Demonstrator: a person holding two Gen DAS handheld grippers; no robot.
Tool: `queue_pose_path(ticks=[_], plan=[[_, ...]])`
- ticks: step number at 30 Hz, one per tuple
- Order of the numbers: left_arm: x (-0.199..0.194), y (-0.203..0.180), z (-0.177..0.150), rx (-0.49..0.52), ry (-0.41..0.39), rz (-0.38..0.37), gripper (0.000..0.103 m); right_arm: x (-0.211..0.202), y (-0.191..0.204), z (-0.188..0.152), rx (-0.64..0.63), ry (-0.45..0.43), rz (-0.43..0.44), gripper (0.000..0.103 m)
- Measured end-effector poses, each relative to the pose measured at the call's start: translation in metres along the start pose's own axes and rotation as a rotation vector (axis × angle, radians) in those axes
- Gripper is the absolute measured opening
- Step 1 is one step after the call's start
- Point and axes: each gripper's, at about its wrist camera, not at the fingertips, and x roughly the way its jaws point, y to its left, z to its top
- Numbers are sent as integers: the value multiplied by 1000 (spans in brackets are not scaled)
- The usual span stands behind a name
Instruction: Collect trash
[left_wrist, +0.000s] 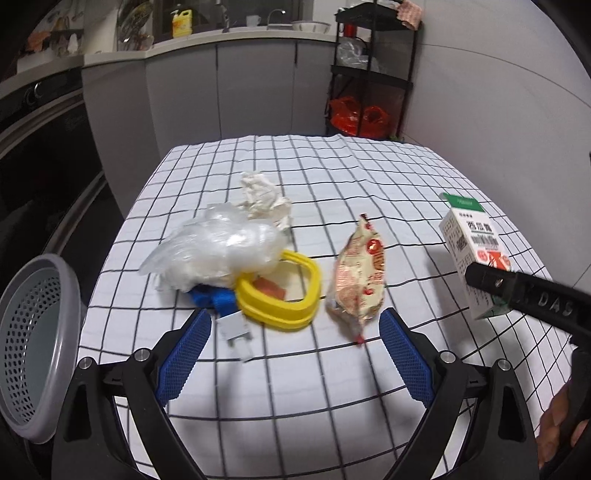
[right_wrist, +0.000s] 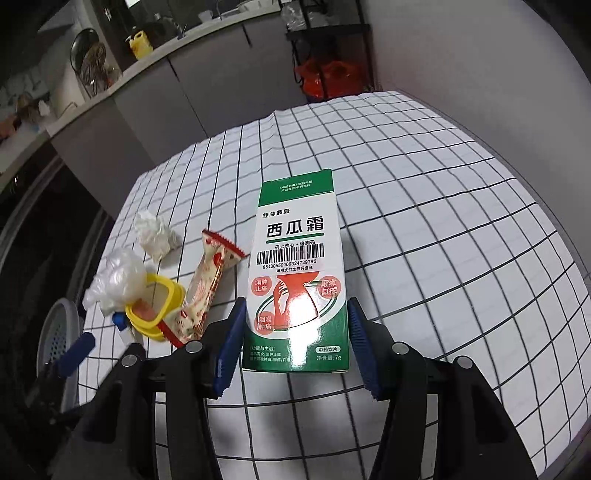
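Observation:
A green and white medicine box (right_wrist: 299, 288) stands between the blue pads of my right gripper (right_wrist: 295, 343), which is shut on its sides. In the left wrist view the box (left_wrist: 469, 240) hangs clear of the checked cloth at the right. My left gripper (left_wrist: 295, 350) is open over the cloth with nothing between its fingers. Just ahead of it lie a red and cream snack wrapper (left_wrist: 356, 280), a yellow plastic tub (left_wrist: 280, 295), a clear plastic bag (left_wrist: 214, 251), a crumpled tissue (left_wrist: 262, 197) and a blue and white scrap (left_wrist: 229, 317).
A grey perforated basket (left_wrist: 33, 347) stands off the table's left edge, below the left gripper. Grey kitchen cabinets (left_wrist: 221, 85) and a black shelf rack (left_wrist: 369, 74) with red bags stand behind the table. A hand (left_wrist: 557, 424) shows at the lower right.

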Motion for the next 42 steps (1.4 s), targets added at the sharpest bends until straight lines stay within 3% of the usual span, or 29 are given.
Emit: queue_pose_path(ticks=[11,20,22,24,29,30,42], plan=[[38,-33,5,40,31,20,91,-21,-18,10,51,-40,61,52],[52,-49,5,89,49,49,63,-26,-25,11,58,-43,85,52],[52,-51,4,99,48,40,42,-26,-27,11,62,-43,83,52],[55,-53,3,99,69,19,32,-25,-28,11,68,-43,82,52],[48,-53,1,95,61,-17,30,-25,-25,10,68,-41,78,52],[47,-52,2,95,61,-22,24,-24,-24,10,67,-41,78,52],[-13,-16,14,30,-23,-56,24,-24,-2,10,28,-44,102,52]])
